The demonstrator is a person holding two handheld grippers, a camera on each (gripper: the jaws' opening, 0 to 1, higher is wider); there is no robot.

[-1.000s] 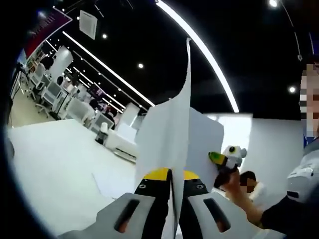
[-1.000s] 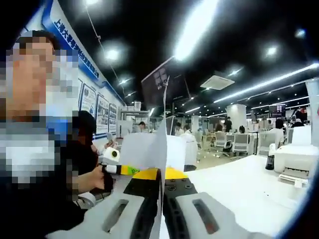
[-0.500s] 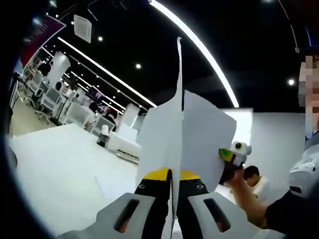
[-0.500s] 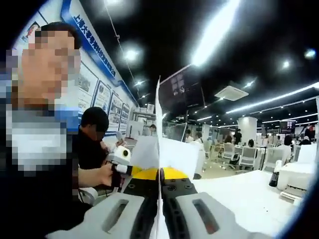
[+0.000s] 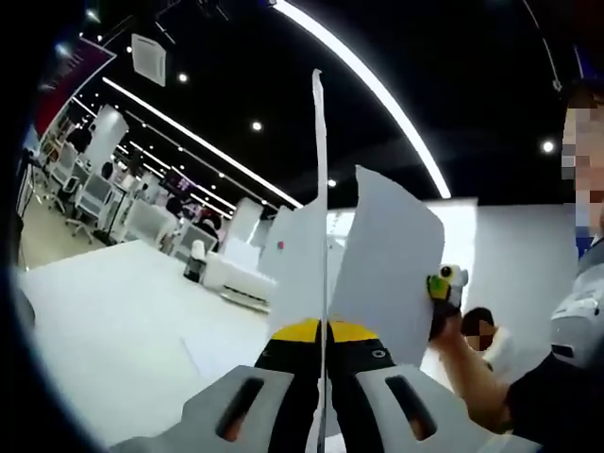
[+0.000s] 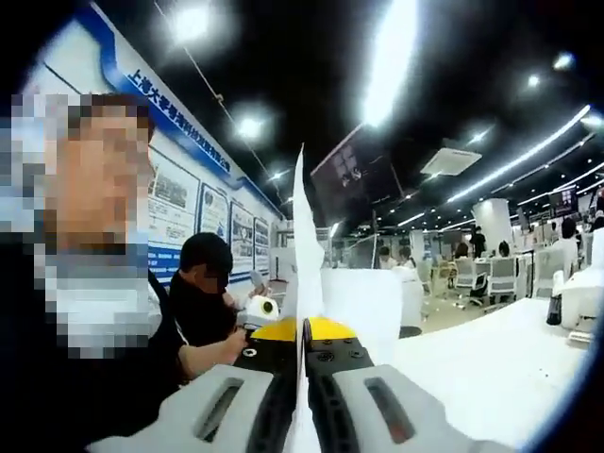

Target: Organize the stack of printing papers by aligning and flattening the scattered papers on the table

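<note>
1. Table (image 5: 104, 321) is the largest thing: a wide white surface that lies below and to the left of the jaws in the left gripper view. In the right gripper view it (image 6: 491, 363) spreads to the right.

2. Papers (image 5: 307, 274) are lifted off the table and stand upright between both grippers. In the left gripper view one sheet is seen edge-on as a thin white line rising from the jaws, and other sheets fan out on both sides of it. In the right gripper view the papers (image 6: 304, 264) also rise edge-on from the jaws, with a wider white sheet behind on the right.

3. Left gripper (image 5: 321, 332) has its jaws closed narrow on the bottom edge of the papers; the yellow tips touch the sheet from both sides. In the right gripper view it (image 6: 262, 307) is small, at the left of the papers, held by a hand.

4. Right gripper (image 6: 303, 330) is also pinched tight on the papers, with the sheet passing between its yellow tips. In the left gripper view it (image 5: 444, 283) is at the right edge of the papers, in the person's hand (image 5: 445, 326).

5. Printer (image 5: 236, 274), white, stands far back on the table, with a small dark bottle (image 5: 194, 260) just beside it.
</note>
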